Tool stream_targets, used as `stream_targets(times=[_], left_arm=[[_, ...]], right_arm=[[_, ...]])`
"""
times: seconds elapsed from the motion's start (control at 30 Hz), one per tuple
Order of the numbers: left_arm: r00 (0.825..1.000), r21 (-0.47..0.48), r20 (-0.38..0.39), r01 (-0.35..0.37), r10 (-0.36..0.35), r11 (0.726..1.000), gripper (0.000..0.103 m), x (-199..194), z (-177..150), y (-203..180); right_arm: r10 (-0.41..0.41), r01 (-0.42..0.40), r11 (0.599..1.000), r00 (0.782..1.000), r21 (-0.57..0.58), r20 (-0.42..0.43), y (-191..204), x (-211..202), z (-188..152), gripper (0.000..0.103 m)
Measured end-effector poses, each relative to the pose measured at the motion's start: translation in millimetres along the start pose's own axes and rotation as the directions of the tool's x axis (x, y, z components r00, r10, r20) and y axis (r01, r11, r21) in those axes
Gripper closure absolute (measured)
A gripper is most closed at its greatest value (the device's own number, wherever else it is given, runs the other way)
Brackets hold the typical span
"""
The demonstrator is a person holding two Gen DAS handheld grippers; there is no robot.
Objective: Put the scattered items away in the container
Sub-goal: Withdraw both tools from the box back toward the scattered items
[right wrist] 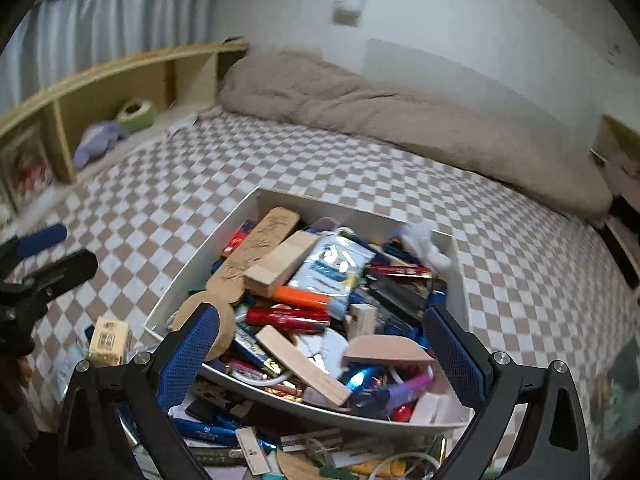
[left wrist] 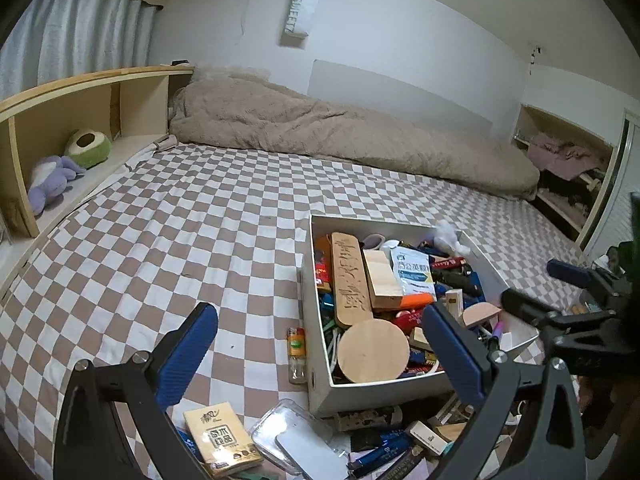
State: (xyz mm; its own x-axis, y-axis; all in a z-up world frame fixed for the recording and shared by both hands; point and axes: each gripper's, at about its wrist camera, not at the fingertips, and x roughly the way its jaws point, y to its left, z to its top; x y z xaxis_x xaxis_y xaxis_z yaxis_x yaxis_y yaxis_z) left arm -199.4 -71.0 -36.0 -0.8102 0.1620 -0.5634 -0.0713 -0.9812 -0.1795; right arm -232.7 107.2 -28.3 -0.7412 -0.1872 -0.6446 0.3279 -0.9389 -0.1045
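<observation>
The box (left wrist: 316, 384) is nearly full (piled high), but the lighter (left wrist: 297, 354) and tissue pack (left wrist: 218, 438) wait outside; both claws gape, empty.

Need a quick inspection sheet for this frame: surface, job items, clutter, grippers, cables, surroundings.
Surface: brown-and-white checkered bedsheet.
Job's things: white rectangular box, piled full; orange lighter beside it; yellow tissue pack and blue pens lie outside.
Clutter: clear plastic case.
Grippers: left gripper open, empty; right gripper open above box.
Cables: white cord by box.
Surroundings: beige blanket, wooden shelf.
</observation>
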Motion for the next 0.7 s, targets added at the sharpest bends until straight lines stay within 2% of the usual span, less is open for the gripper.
stream_targets(times=[0.27,0.47,0.7], left_arm=[[1.000,0.040,-0.017,-0.023,0.024,0.999,0.000,11.5,-7.2,-18.3],[0.999,0.061,-0.023,-0.025,0.026,0.998,0.000,17.8,-13.0,-29.2],[0.998,0.105,-0.032,-0.044,0.047,0.994,0.000,25.2,-18.7,-42.4]], right_arm=[[-0.055,0.054,0.998,0.995,0.022,0.079,-17.9,-21.1,-17.1,0.001],[-0.086,0.085,0.996,0.991,0.018,0.106,-24.6,-29.7,-32.3,0.001],[-0.081,0.075,0.995,0.990,0.058,0.112,-37.9,-33.2,-47.7,0.001]])
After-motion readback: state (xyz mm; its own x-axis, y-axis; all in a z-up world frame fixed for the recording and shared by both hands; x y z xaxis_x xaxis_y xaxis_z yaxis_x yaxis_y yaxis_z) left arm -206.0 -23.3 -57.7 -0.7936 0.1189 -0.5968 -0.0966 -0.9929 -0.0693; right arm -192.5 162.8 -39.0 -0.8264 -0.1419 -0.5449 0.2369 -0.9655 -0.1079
